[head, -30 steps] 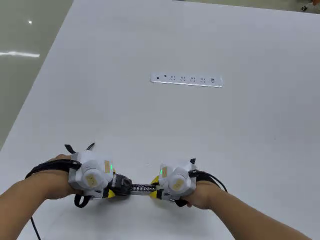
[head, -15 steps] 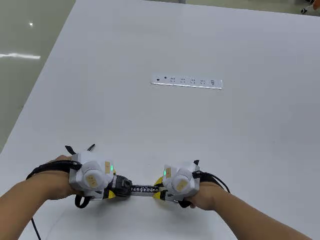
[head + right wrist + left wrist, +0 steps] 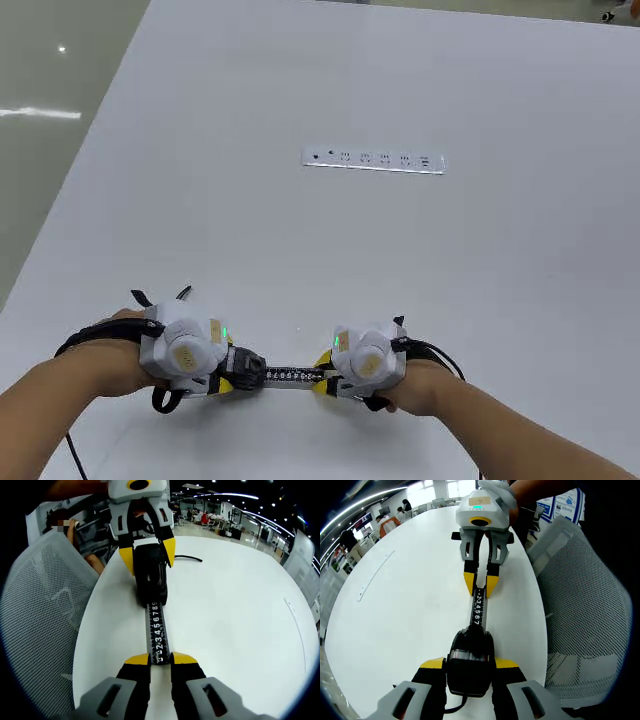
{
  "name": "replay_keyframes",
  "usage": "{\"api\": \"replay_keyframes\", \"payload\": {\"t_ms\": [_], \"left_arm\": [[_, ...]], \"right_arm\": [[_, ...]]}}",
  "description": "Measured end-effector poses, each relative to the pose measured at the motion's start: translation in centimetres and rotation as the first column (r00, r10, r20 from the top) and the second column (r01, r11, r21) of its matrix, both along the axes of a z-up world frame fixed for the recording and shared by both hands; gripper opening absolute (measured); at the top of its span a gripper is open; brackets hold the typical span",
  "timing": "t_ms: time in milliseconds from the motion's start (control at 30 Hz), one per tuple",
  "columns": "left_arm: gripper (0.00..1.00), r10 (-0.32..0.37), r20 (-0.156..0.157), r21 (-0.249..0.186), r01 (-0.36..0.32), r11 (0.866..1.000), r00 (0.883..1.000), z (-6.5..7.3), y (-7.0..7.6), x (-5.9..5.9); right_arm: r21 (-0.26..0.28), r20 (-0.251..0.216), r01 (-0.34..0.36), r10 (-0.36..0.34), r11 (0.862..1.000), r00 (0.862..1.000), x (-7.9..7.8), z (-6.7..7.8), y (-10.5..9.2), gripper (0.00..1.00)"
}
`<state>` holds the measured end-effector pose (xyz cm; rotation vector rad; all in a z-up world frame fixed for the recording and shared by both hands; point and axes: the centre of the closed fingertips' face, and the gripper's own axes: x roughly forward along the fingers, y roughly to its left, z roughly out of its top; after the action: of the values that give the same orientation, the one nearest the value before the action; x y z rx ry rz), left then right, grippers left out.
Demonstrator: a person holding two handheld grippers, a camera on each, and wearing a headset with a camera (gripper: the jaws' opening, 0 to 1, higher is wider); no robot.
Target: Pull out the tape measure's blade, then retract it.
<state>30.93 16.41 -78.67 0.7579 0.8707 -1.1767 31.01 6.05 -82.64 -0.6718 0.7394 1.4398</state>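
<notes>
Left gripper (image 3: 222,383) is clamped on the black tape measure (image 3: 245,369), jaws narrow on either side of the case. In the left gripper view the yellow tips sit flush against the case sides.

Right gripper (image 3: 322,376) is pinched nearly closed on the end of the blade (image 3: 290,377). The right gripper view shows the yellow tips meeting over the blade's tip, just past the "1" mark.

The tape measure sits low over the near edge of the white table (image 3: 400,260), between the two grippers; cannot tell whether it touches the surface. The grippers face each other, tips pointing inward along one line.

The blade is out a short way, straight and flat between case and right gripper. Black face, white numerals, 1 to 9 readable before it enters the case mouth.

A power strip (image 3: 373,160) lies well apart, mid-table. A grey mesh chair (image 3: 580,605) is just beside the table edge, and a black cable (image 3: 187,557) lies on the table beyond the left gripper.
</notes>
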Motion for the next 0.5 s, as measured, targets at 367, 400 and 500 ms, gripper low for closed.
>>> {"api": "replay_keyframes", "payload": {"t_ms": [367,400,500], "left_arm": [[0.31,0.003,0.0,0.0,-0.003,1.0,1.0,-0.01,0.01,0.03],[0.31,0.002,0.0,0.0,-0.002,1.0,1.0,0.0,0.01,0.04],[0.31,0.003,-0.001,0.0,-0.003,1.0,1.0,-0.01,0.02,0.06]], "right_arm": [[0.002,-0.006,0.01,-0.01,1.0,1.0,0.05,0.05,-0.62,0.13],[0.002,-0.005,0.01,-0.01,1.0,1.0,0.07,0.04,-0.65,0.13],[0.001,-0.011,0.019,-0.019,1.0,1.0,0.09,0.06,-0.81,0.13]]}}
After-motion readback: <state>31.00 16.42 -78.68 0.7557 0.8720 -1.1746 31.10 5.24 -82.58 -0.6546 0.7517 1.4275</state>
